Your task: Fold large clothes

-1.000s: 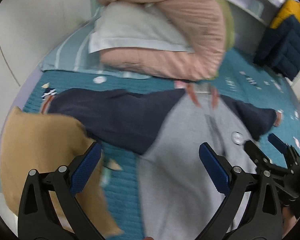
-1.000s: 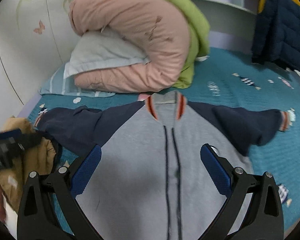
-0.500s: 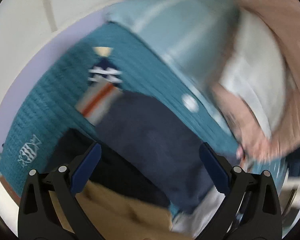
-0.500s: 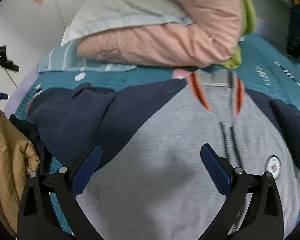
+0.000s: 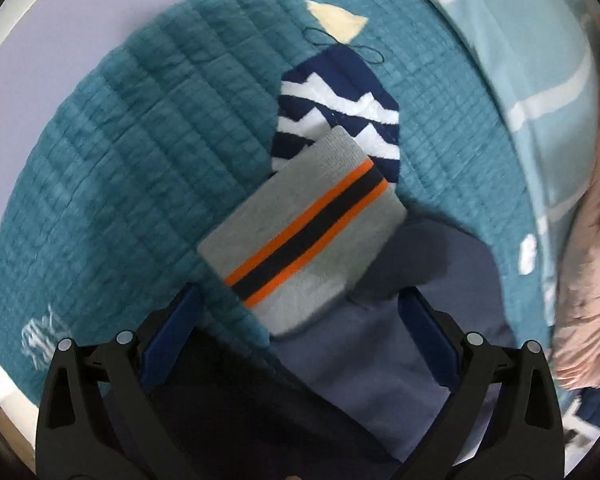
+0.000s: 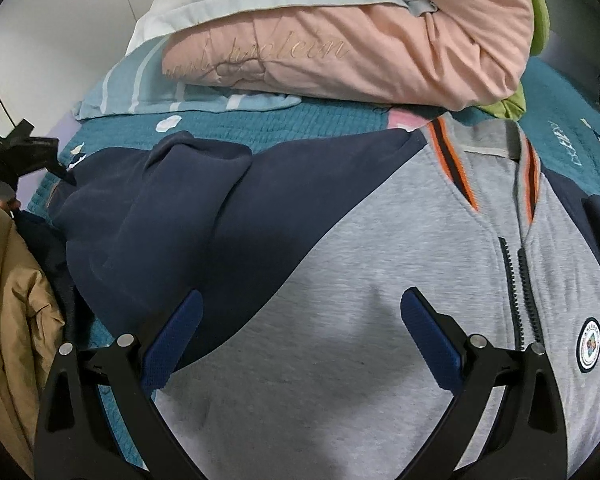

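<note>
Jacket (image 6: pixel 340 360): one, grey body, navy sleeves, spread flat on the teal bedspread (image 5: pixel 112 168). At far left your left gripper (image 5: pixel 300 316) sits directly over the striped cuff (image 5: pixel 300 236), fingers apart, gripping nothing; the sleeve (image 6: pixel 172 216) runs back from the cuff toward the body, its long axis along the fingers. Rightward, your right gripper (image 6: pixel 300 328) hovers over the chest, fingers apart, empty. Left is nearer the cuff. Count: two sleeves, one cuff close up, one tan garment (image 6: pixel 16 300).

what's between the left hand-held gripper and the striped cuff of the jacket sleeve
Nothing lies between them: in the left wrist view the open left hand-held gripper hangs right over the navy sleeve, with the cuff just ahead of its fingertips.
</note>
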Demonstrator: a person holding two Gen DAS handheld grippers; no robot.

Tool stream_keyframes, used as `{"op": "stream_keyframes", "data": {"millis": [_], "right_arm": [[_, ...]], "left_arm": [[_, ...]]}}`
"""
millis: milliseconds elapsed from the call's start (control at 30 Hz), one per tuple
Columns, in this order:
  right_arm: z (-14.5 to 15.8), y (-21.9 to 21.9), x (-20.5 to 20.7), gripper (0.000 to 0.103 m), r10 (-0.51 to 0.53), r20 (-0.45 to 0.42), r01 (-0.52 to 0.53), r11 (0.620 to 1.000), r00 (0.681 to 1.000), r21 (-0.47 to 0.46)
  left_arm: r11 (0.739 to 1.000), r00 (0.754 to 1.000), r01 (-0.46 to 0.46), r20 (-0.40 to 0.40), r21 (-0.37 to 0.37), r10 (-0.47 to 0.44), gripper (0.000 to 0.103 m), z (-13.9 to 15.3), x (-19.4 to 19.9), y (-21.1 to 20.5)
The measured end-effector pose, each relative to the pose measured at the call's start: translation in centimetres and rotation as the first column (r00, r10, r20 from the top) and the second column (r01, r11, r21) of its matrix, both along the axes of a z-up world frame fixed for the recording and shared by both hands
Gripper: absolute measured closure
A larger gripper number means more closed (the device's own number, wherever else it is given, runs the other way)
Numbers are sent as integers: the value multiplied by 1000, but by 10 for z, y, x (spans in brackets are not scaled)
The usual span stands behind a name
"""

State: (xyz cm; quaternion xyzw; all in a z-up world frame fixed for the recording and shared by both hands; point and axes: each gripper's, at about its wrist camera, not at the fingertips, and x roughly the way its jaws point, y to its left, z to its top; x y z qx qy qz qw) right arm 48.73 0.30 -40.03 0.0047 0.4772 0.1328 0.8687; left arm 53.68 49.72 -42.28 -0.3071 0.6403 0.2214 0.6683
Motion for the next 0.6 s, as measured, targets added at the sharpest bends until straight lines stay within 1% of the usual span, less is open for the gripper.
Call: {"op": "stream_keyframes", "data": {"millis": [67, 133, 200, 233, 267, 367, 400, 433, 467, 500, 533, 567, 600], "right_arm": [[-2, 0, 2, 7, -4, -5, 4, 1000, 1000, 6], [-2, 0, 4, 7, -9, -10, 9, 1000, 1000, 20], [-1, -1, 7, 7, -20, -13, 21, 999, 1000, 44], [0, -2, 8, 7, -26, -13, 27, 998, 1000, 57], [0, -3, 10, 7, -39, -13, 39, 997, 999, 70], [1, -6, 13, 7, -60, -25, 62, 992, 998, 110], [1, -6, 14, 11, -53, -28, 56, 989, 998, 133], [0, -4, 15, 17, -42, -34, 47, 987, 999, 153], [-1, 0, 17, 31, -31, -40, 37, 988, 999, 152], [-2, 3, 18, 46, -21, -43, 28, 988, 999, 150], [-4, 8, 18, 56, 1, -46, 6, 988, 999, 154], [-5, 12, 19, 76, 18, -47, -11, 987, 999, 158], [-6, 18, 19, 84, 47, -47, -38, 984, 998, 171]], "left_arm": [[999, 1000, 25, -8, 36, -25, 5, 0, 2, -6], [997, 999, 42, 7, 64, -42, 8, 6, 1, -10], [994, 998, 58, 27, 93, -61, 25, 14, -1, -14], [993, 997, 68, 42, 97, -72, 31, 18, -2, -17], [992, 995, 73, 58, 102, -79, 44, 23, -4, -18], [991, 992, 82, 87, 101, -91, 63, 38, -12, -35], [991, 991, 81, 94, 102, -91, 67, 43, -14, -38], [992, 990, 79, 113, 94, -90, 69, 49, -16, -40], [993, 986, 75, 139, 94, -88, 71, 57, -18, -43], [992, 983, 73, 163, 99, -88, 73, 73, -29, -53], [993, 976, 69, 200, 93, -86, 73, 84, -34, -58], [996, 960, 56, 272, 70, -73, 74, 104, -41, -61], [997, 947, 59, 312, 58, -74, 74, 115, -45, -63]]}}
